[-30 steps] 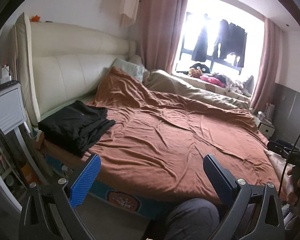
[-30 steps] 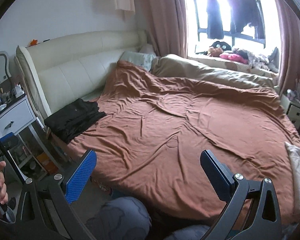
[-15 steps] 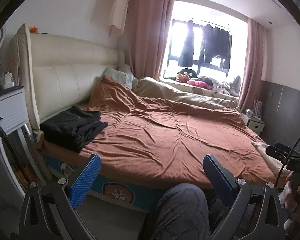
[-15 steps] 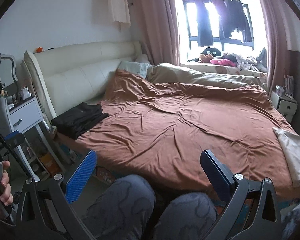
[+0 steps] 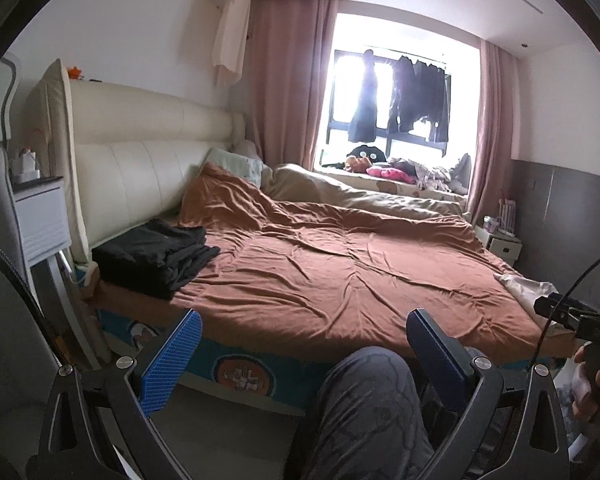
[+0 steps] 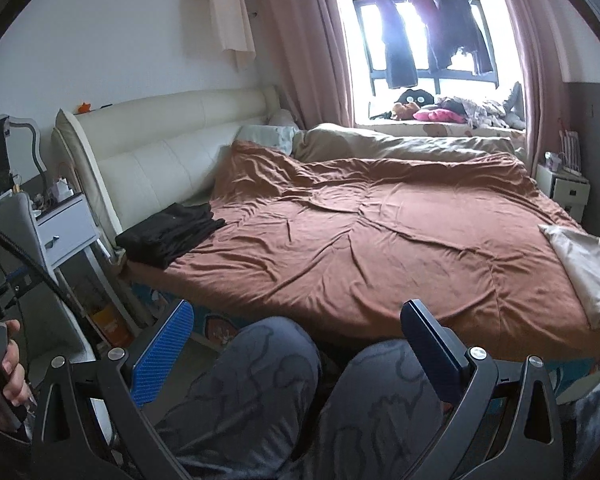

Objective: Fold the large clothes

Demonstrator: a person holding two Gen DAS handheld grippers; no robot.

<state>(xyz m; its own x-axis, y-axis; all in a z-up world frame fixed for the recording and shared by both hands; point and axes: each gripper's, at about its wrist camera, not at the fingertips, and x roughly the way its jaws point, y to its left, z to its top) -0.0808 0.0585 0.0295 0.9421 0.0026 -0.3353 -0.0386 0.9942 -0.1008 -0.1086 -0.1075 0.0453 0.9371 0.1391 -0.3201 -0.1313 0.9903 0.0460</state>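
A folded stack of black clothes (image 5: 154, 254) lies on the near left corner of the bed, by the headboard; it also shows in the right wrist view (image 6: 170, 234). A pale beige cloth (image 6: 584, 268) lies at the bed's right edge, seen too in the left wrist view (image 5: 526, 290). My left gripper (image 5: 302, 344) is open and empty, held back from the bed above the person's knee. My right gripper (image 6: 296, 336) is open and empty, above both knees, short of the bed's edge.
A brown sheet covers the bed (image 6: 380, 240), with a beige duvet (image 6: 412, 146) along the far side. A white nightstand (image 6: 66, 228) stands at the left. The person's knees (image 6: 276, 360) sit between the grippers and the bed. Clothes hang at the window (image 6: 424, 32).
Both grippers have drawn back and down from the bed, so the person's knees and the bed's front edge have come into view. Both stay open and empty.
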